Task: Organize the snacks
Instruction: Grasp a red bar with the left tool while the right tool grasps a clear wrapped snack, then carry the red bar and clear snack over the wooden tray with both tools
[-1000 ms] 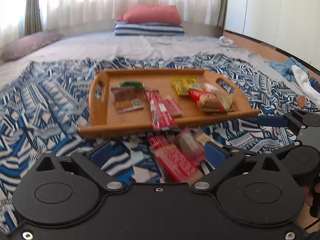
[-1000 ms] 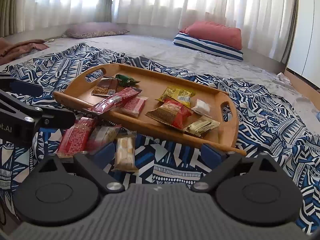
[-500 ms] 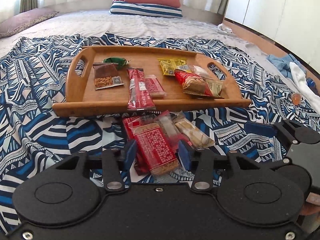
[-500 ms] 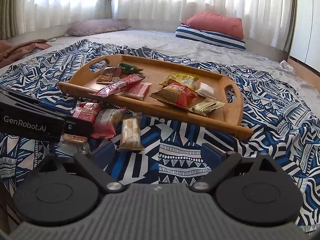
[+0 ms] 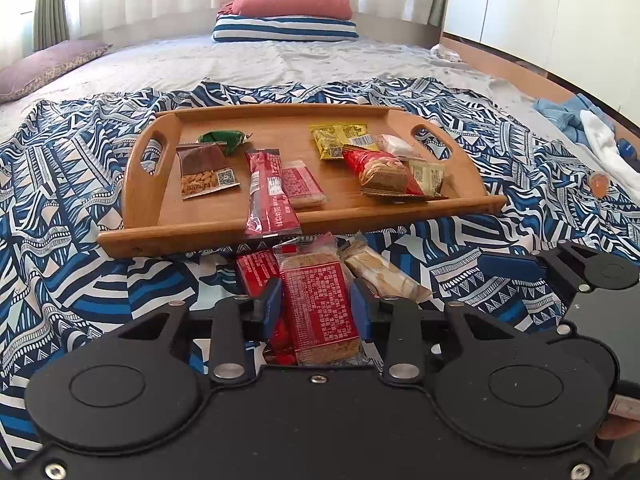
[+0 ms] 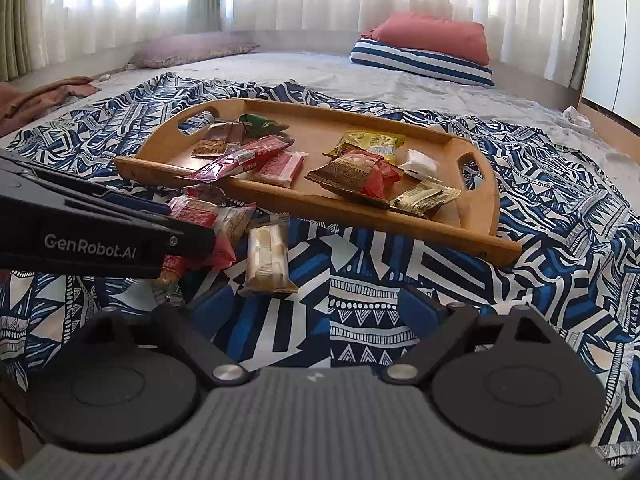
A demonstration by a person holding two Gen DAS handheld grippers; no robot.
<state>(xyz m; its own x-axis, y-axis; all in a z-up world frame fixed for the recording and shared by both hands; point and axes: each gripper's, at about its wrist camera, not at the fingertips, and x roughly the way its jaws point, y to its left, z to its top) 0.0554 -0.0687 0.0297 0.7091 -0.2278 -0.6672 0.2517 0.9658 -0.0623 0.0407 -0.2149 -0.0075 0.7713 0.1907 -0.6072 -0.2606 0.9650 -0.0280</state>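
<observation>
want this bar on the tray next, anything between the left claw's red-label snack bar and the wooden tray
Yes: the long red snack packet overhangs the wooden tray's near rim, right ahead of the red-label snack bar in the left claw.

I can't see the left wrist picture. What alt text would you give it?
The left gripper, its jaws just closing, grips a red snack bar lying on a blue patterned blanket. Beyond it a wooden tray holds more snack packets.

Your left hand-held gripper [image 5: 316,308] was black with blue pads [image 5: 273,305], silver screws and white "GenRobot.AI" lettering; your right hand-held gripper [image 6: 316,308] had a grey ribbed body.
</observation>
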